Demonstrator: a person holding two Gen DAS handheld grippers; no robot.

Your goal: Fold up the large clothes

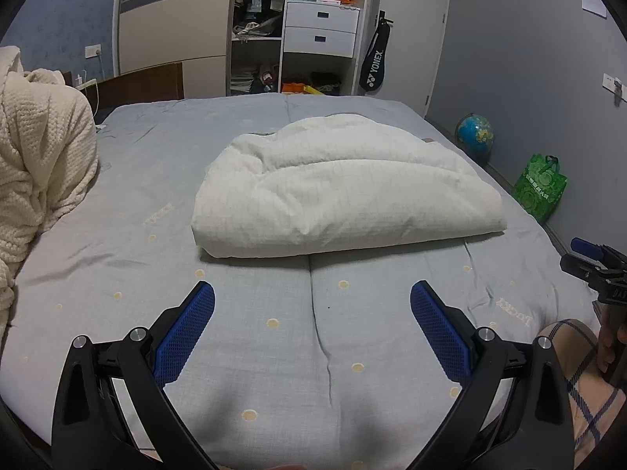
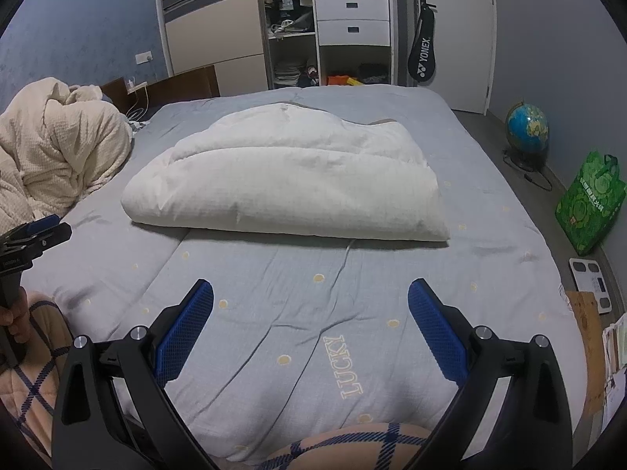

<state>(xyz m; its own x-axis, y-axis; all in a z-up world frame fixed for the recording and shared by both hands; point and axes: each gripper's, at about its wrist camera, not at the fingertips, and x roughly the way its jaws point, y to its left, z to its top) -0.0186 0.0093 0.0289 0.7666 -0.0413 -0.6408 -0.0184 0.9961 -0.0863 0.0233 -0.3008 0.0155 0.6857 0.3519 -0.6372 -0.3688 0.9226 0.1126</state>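
I am holding my left gripper [image 1: 312,301] with its blue pads [image 1: 192,329] spread wide apart, nothing between them, hovering over the grey-blue bed sheet [image 1: 274,352]. My right gripper [image 2: 310,301] is doing the same, its blue fingers [image 2: 437,329] splayed open and gripping nothing, above the sheet where the word LUCKY [image 2: 345,366] is stitched. Each gripper is showing at the edge of the other's view, off to the side and well apart.

Beyond both sets of fingers, the folded white quilt [image 1: 345,192] is lying in a thick bundle on the middle of the bed (its rounded folded edge is facing me), untouched by either gripper. A cream knitted blanket [image 1: 39,164] is sitting heaped at the left side of the bed. My plaid sleeve [image 2: 345,444] is poking in at the bottom.

Further out, an open wardrobe [image 2: 333,31] with white drawers is standing behind the bed, a racket bag [image 2: 422,55] is hanging beside it, and a globe [image 2: 526,127] and a green bag [image 2: 589,203] are resting on the floor to the right.
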